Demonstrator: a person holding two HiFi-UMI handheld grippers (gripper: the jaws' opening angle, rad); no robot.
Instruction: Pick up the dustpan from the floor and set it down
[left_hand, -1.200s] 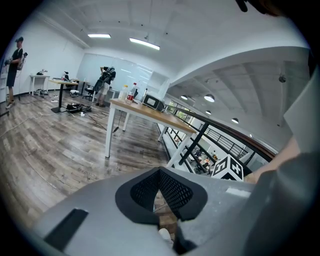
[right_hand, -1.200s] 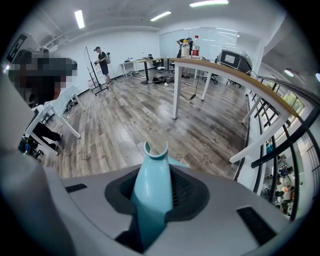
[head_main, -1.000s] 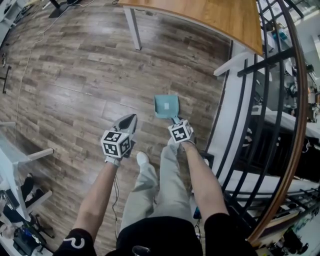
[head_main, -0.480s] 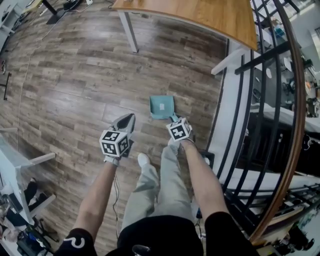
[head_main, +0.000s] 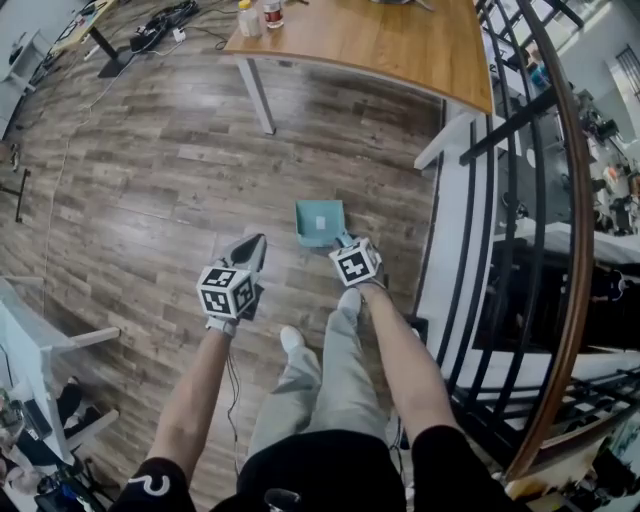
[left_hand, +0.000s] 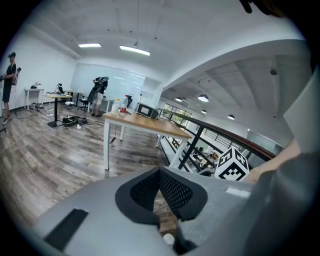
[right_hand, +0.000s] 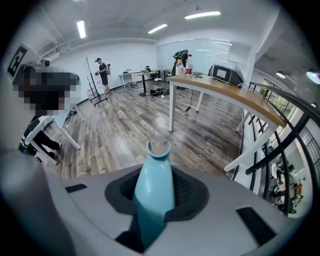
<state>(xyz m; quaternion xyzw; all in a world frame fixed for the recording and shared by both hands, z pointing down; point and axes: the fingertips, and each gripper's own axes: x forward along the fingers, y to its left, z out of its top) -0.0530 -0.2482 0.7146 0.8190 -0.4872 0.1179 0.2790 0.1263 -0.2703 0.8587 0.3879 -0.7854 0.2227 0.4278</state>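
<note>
At 9 o'clock in the head view a white frame (head_main: 45, 345) pokes in from the picture's edge. From there round to 11 o'clock the plank floor (head_main: 140, 190) lies bare, the widest open room we see.

The left gripper (head_main: 251, 245) hangs over those boards at about 11 o'clock from our shoes (head_main: 349, 300), its marker cube nearest us. In the left gripper view its jaws meet at the tips with nothing between them.

At 12 o'clock, well beyond both grippers, a wooden surface (head_main: 400, 45) stands on white legs with bottles (head_main: 250, 17) at its left corner (its near edge is well apart from the dustpan, with bare boards between).

The teal dustpan (head_main: 318, 220) is just to the right of the left gripper's tips, at about 11 o'clock from the right gripper (head_main: 344, 243), with its pan end farthest from us. The right gripper's jaws are closed on the dustpan's handle. In the right gripper view the handle runs up between the black pads (right_hand: 184, 191) and out past them. From above we cannot tell whether the pan touches the boards.

From 1 to 3 o'clock a white ledge (head_main: 440, 260) and a black railing (head_main: 497, 210) under a curved wooden handrail (head_main: 585, 250) close off the floor. The ledge lies near the pan's right edge, so room on that side is narrow.
</note>
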